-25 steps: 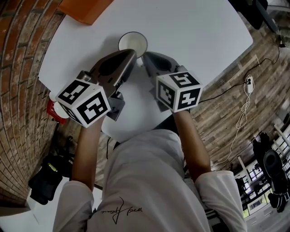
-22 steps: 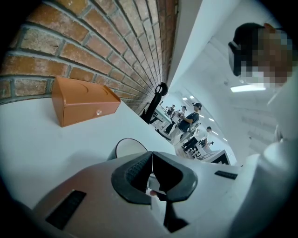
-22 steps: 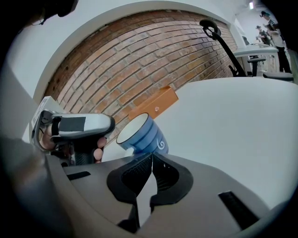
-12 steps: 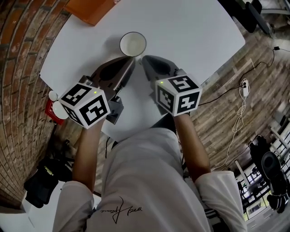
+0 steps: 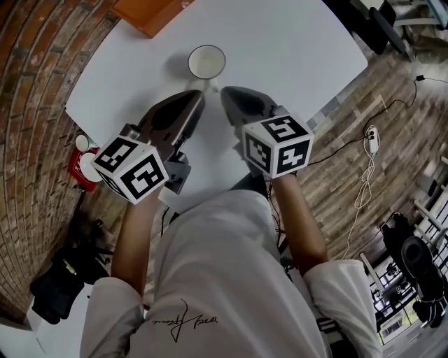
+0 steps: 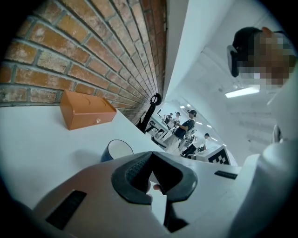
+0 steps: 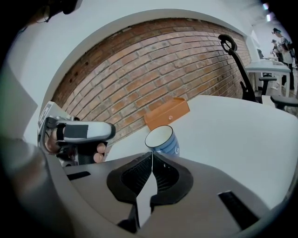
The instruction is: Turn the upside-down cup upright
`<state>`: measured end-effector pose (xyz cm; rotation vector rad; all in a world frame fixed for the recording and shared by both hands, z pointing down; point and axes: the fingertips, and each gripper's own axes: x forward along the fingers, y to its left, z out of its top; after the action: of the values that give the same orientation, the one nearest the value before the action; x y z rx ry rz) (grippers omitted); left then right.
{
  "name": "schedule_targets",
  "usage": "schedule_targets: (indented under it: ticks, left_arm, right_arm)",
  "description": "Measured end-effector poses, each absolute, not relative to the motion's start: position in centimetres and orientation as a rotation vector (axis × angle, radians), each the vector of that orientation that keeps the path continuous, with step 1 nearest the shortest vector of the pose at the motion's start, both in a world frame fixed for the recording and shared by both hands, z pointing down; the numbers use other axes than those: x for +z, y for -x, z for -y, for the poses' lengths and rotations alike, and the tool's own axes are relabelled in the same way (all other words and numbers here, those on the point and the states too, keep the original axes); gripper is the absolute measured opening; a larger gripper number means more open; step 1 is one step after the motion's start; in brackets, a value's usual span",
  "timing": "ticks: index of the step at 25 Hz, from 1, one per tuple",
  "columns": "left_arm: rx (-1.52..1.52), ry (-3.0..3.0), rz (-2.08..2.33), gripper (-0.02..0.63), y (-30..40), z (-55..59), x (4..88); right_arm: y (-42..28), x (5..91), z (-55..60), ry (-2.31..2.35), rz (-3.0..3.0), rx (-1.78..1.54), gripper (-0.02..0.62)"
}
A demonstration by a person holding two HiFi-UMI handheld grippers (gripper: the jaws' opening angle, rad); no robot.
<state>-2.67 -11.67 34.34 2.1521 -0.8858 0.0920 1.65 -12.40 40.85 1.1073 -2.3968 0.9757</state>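
A blue cup (image 5: 206,61) with a white inside stands upright, mouth up, on the round white table (image 5: 294,49). It shows in the left gripper view (image 6: 116,151) and in the right gripper view (image 7: 163,139), just beyond the jaws. My left gripper (image 5: 198,98) is a short way in front of the cup, on its near side, shut with nothing in it. My right gripper (image 5: 225,94) is beside it, also shut and empty. Neither touches the cup.
An orange box (image 5: 150,12) lies at the table's far left edge, by the brick wall (image 6: 93,56). A red and white object (image 5: 85,168) sits below the table's left edge. A white cable (image 5: 371,161) runs over the wooden floor at the right.
Both grippers have drawn back a little from the cup toward the person. The cup stays upright in the same spot.
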Motion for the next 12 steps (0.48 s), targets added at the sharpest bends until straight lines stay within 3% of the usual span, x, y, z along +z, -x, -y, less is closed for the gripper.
schedule_targets:
  ticks: [12]
  left_arm:
    - [0.145,-2.166,0.999,0.009,3.6,8.6,33.2]
  right_arm:
    - [-3.4,35.8,9.6,-1.082,2.459,0.899,0.020]
